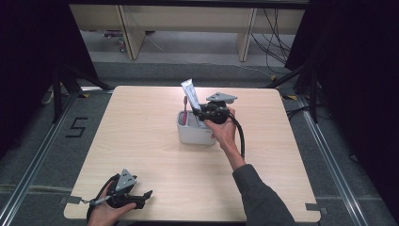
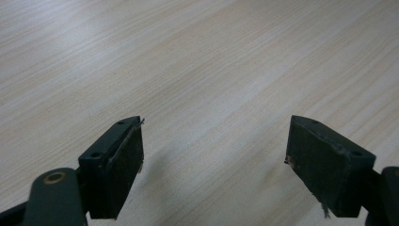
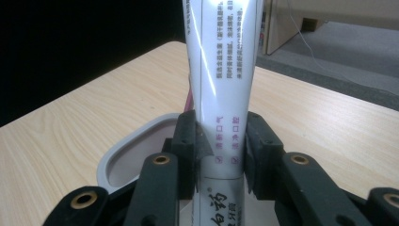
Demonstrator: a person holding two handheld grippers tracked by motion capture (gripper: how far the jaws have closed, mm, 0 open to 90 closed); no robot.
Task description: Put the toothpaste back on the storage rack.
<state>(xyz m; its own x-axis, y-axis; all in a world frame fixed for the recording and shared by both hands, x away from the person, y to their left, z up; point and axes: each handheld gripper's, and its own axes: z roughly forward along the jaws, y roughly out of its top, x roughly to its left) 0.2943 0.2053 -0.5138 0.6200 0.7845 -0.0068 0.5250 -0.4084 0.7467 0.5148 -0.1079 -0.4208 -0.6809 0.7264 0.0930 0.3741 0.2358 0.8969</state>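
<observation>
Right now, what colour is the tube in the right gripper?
White, with pink and dark print; the tube shows best in the right gripper view.

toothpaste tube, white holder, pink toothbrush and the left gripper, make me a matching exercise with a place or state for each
Things:
1. toothpaste tube
2. white holder
3. pink toothbrush
4. left gripper

Places or states:
a. jaws open over bare wood at the table's near left corner
b. stands near the middle of the table
c. clamped upright between the jaws of the right gripper
d. sticks up out of the holder's left part, beside the tube

Pairs: 1-c, 2-b, 3-d, 4-a
</observation>
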